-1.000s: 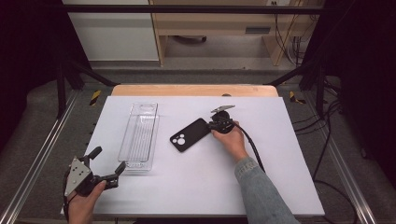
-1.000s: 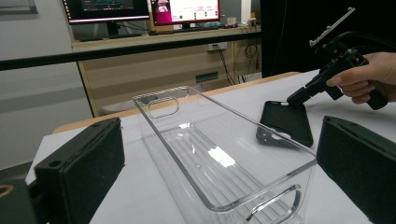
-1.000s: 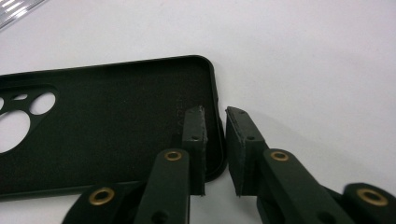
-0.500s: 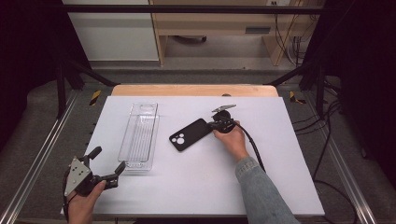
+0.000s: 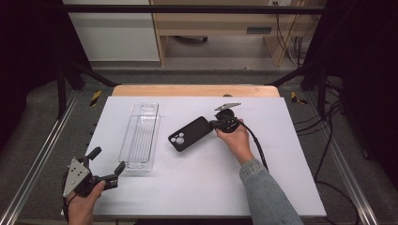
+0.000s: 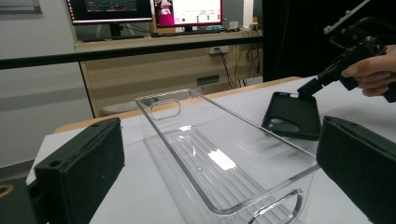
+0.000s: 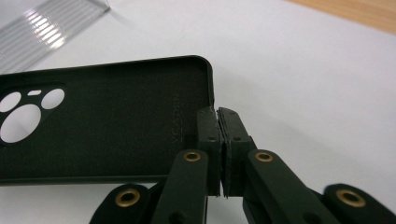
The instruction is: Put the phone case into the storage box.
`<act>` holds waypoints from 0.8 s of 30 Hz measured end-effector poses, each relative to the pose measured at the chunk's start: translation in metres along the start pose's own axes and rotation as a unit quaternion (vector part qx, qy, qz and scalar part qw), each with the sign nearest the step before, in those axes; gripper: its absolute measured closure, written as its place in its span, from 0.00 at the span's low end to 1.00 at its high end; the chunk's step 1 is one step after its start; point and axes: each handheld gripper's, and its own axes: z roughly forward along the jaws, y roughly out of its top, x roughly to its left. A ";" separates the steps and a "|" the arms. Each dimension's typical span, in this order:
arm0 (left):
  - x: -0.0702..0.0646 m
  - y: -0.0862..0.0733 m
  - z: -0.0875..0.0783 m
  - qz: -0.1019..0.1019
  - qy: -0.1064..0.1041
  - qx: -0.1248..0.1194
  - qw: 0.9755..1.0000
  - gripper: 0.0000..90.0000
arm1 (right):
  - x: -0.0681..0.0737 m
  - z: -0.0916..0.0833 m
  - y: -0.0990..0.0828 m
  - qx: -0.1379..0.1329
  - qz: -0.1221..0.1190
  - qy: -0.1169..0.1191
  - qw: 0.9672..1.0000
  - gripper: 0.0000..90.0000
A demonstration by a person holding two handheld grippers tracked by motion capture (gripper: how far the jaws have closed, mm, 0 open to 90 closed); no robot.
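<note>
Case [image 5: 190, 134]: black, open side up, on the white surface [image 5: 197, 187] just right of the tray [image 5: 139, 137]; its near end wall pinched in the right gripper [image 5: 217, 124], jaws pressed tight on the thin rim. Handling: grip is shallow, at one corner; lift slowly and level, or the case may pivot and slip. Tray: clear, empty, long, between case and left gripper [image 5: 107, 161], whose jaws stand spread, holding nothing. Path to the tray: unobstructed.
</note>
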 end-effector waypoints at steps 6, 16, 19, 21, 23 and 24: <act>0.001 0.000 0.000 -0.003 0.001 -0.002 1.000 0.01 | 0.001 -0.025 -0.001 -0.026 0.009 -0.008 1.000 0.99; -0.001 -0.001 0.000 -0.008 0.003 0.003 1.000 0.01 | -0.004 -0.057 -0.027 -0.055 0.035 -0.026 0.998 0.99; -0.002 -0.002 0.000 -0.007 0.002 0.006 1.000 0.01 | -0.004 -0.066 -0.036 -0.059 0.036 -0.033 0.997 0.99; -0.002 -0.002 0.001 -0.006 0.001 0.008 1.000 0.01 | -0.005 -0.071 -0.042 -0.066 0.041 -0.036 0.996 0.99; -0.003 -0.002 0.001 -0.007 0.000 0.011 1.000 0.01 | -0.005 -0.077 -0.047 -0.072 0.045 -0.038 0.996 0.99; -0.003 -0.002 0.001 -0.008 0.001 0.012 1.000 0.01 | -0.006 -0.081 -0.049 -0.077 0.048 -0.038 0.995 0.99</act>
